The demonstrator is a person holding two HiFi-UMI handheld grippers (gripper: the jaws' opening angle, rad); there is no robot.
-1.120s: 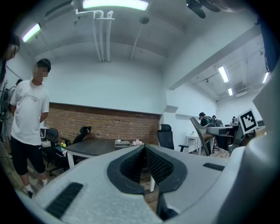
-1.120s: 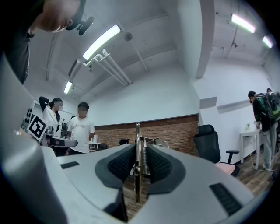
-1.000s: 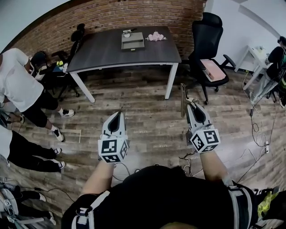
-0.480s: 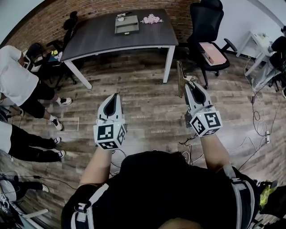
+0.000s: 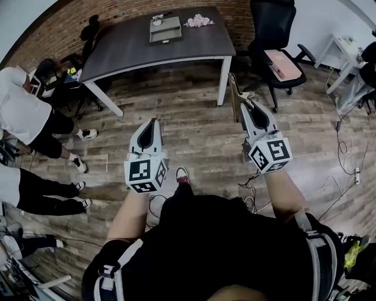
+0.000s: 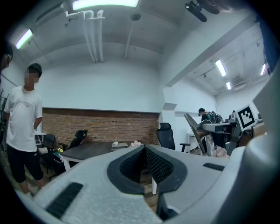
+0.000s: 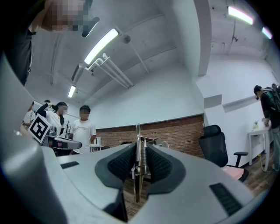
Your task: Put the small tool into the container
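At the far left of the wooden floor [image 5: 194, 135] stands a person in a white shirt [image 5: 23, 114], with another person's dark-trousered legs [image 5: 41, 200] closer to the lower edge. Next comes the left gripper [image 5: 153, 122], held out over the floor, marker cube toward the holder; its own view shows the ribbed pads [image 6: 158, 164] brought together at the tips with nothing between them. Beyond it, against the brick wall [image 5: 117, 14], stands a dark table [image 5: 135, 56]; the container [image 5: 165, 37], a shallow grey tray, sits by the table's far edge about midway along it; a small pale thing lies at the tray's far left corner, too small to tell what it is; a pink cluster [image 5: 198, 22] lies just right of the tray, also at the far edge. Further right, the right gripper [image 5: 247, 107] is clamped on the small tool [image 5: 234, 94], a thin metal piece that stands upright between the pads and sticks out past the tips; the right gripper view shows a coil spring along it. It hangs over the floor before the table's right front leg, well apart from the container. Right again is a black office chair [image 5: 273, 29] with something pink [image 5: 282, 63] on its seat; a white desk [image 5: 346, 47] and loose cables [image 5: 346, 176] fill the far right.
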